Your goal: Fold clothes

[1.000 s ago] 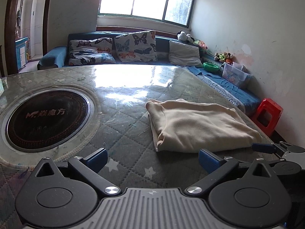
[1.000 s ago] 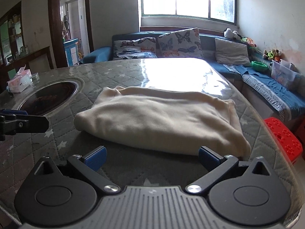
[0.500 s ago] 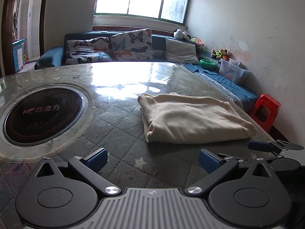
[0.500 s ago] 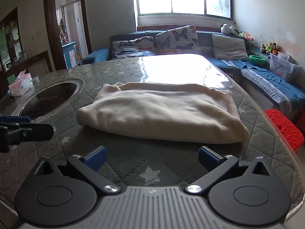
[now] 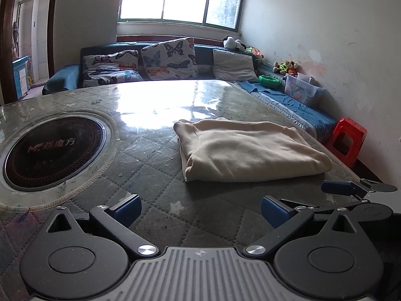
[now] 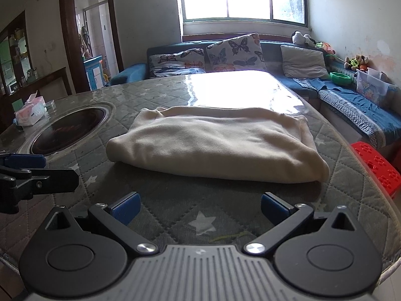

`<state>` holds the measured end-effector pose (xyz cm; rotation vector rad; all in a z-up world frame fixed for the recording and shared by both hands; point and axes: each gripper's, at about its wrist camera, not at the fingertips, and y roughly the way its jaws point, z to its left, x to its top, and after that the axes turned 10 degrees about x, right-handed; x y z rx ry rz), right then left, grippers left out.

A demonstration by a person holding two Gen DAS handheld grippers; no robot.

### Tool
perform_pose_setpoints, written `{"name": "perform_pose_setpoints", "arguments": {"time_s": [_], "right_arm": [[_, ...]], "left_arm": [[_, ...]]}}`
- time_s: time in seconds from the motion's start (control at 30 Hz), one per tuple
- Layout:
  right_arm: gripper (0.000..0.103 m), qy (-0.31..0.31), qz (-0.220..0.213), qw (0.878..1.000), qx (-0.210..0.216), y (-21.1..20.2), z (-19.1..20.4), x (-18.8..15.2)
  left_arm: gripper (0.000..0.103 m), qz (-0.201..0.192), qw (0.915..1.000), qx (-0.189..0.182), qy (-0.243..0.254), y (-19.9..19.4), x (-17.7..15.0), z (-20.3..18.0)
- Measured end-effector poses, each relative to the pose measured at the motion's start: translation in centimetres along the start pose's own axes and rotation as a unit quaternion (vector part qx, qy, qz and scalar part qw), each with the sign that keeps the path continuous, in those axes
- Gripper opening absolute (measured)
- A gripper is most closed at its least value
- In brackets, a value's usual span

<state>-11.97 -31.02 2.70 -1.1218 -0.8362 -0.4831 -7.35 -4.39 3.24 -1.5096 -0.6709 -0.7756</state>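
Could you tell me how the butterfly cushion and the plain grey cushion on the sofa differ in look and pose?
The butterfly cushion carries a coloured butterfly print; the grey cushion is plain. The butterfly cushion sits near the middle of the sofa back, the grey cushion nearer the right-hand corner. Both lean upright against the backrest.

We hold our left gripper [image 5: 200, 212] low over the table [image 5: 155, 155], its jaws spread wide with nothing between the blue pads, at the near edge of the table and left of centre. Our right gripper [image 6: 199, 209] sits level with it at the same near edge, further right, jaws equally wide and empty. Each one shows at the border of the other's view: the two are side by side, apart, both pointing across the table.
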Motion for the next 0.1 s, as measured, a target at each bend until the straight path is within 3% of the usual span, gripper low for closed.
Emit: {"name": "perform_pose_setpoints", "arguments": {"time_s": [0.1], "right_arm": [[0.103, -0.001, -0.001, 1.0, -0.001, -0.18, 0.02, -0.02]], "left_arm": [[0.103, 0.001, 1.0, -0.003, 0.001, -0.04, -0.03, -0.07]]}}
